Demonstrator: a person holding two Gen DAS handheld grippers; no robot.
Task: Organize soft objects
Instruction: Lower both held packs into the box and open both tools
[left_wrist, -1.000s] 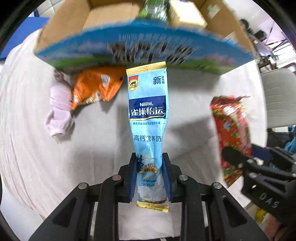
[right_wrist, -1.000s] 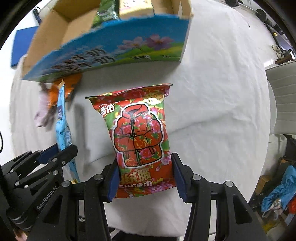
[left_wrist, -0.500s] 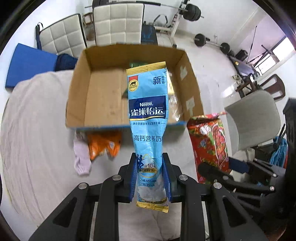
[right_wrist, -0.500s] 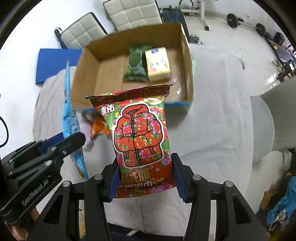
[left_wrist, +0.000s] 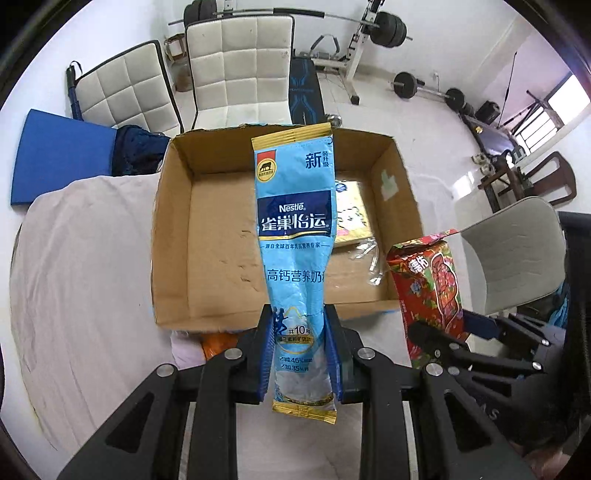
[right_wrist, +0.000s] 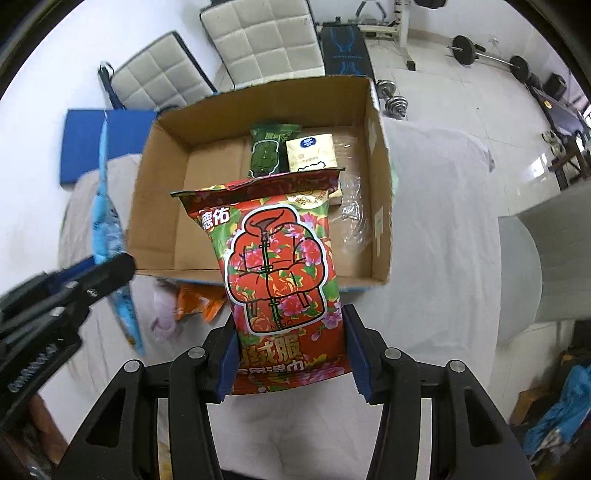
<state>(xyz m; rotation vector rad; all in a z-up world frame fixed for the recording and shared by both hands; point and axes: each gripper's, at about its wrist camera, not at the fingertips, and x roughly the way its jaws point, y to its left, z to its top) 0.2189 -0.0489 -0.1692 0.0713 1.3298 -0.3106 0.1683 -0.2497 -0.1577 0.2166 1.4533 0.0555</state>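
Orange packet lies half hidden behind cardboard box.

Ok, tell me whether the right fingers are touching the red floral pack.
Touching: the right wrist view shows both blue fingers pressed against the red floral pack's lower edges.

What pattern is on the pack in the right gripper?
Red floral print with a padded jacket drawing on the pack; right wrist view.

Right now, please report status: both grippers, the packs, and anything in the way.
Left gripper shut on blue Nestle milk powder pouch. Right gripper shut on red floral wet-wipes pack. Both above cardboard box; left floor bare, nothing blocking.
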